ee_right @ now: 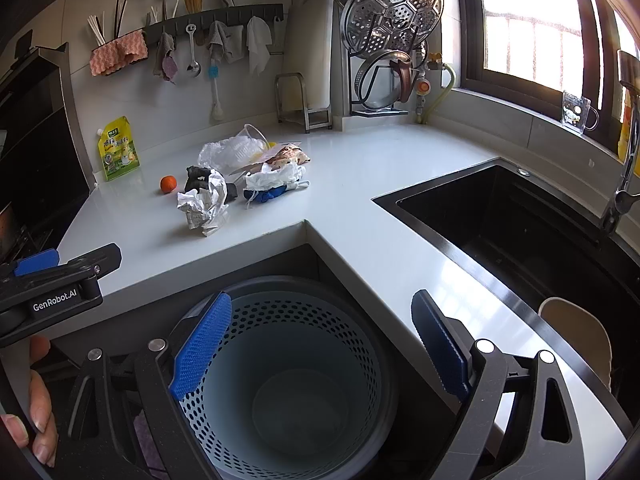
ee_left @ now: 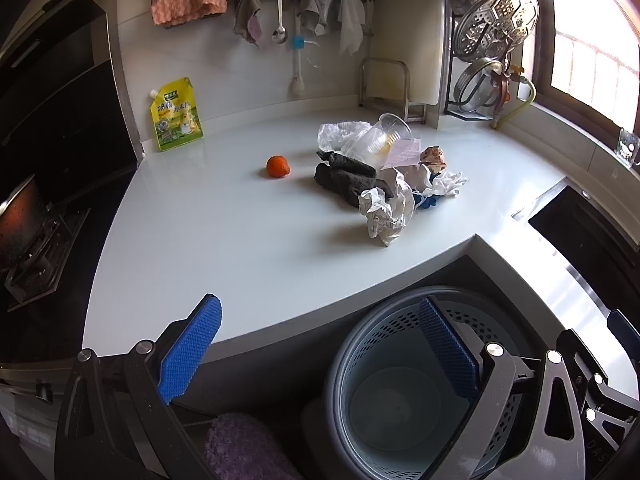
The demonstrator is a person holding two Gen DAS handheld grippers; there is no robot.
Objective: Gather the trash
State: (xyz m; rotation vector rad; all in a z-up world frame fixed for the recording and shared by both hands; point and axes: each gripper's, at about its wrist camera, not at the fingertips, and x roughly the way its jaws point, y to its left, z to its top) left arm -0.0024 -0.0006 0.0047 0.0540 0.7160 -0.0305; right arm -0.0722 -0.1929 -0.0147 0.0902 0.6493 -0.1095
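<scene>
Both grippers hang over the perforated waste bin (ee_right: 304, 380), which stands on the floor in the inner corner of the L-shaped white counter (ee_right: 360, 168), and both are holding nothing. The right gripper (ee_right: 320, 352) has its blue-padded fingers spread wide, the bin's mouth showing right between them. The left gripper (ee_left: 320, 356) is spread just as wide, one finger in front of the counter's near edge, the other over the bin's rim.

The trash is well apart from every finger, up on the counter toward the back wall: a crumpled paper ball (ee_left: 386, 212) nearest the front edge, a dark cloth (ee_left: 348, 178) touching it, a clear plastic cup (ee_left: 382, 136) lying on its side on a thin plastic bag (ee_left: 340, 134), white tissue (ee_left: 448, 184) over something blue. An orange fruit (ee_left: 277, 167) sits alone, just beside the pile on the stove side.

Readable text: "GenRobot.AI" on the left gripper's body, seen in the right wrist view. A yellow-green spouted pouch (ee_left: 176, 114) leans at the back wall; its print is too small to read.

Only the right view shows the black sink (ee_right: 520, 232) along the window edge, the printed glass mug (ee_right: 576, 114) on the sill, and fingers of the person's hand (ee_right: 38, 408) gripping the left tool. Only the left view shows the stove (ee_left: 36, 256) past the counter's far end.
</scene>
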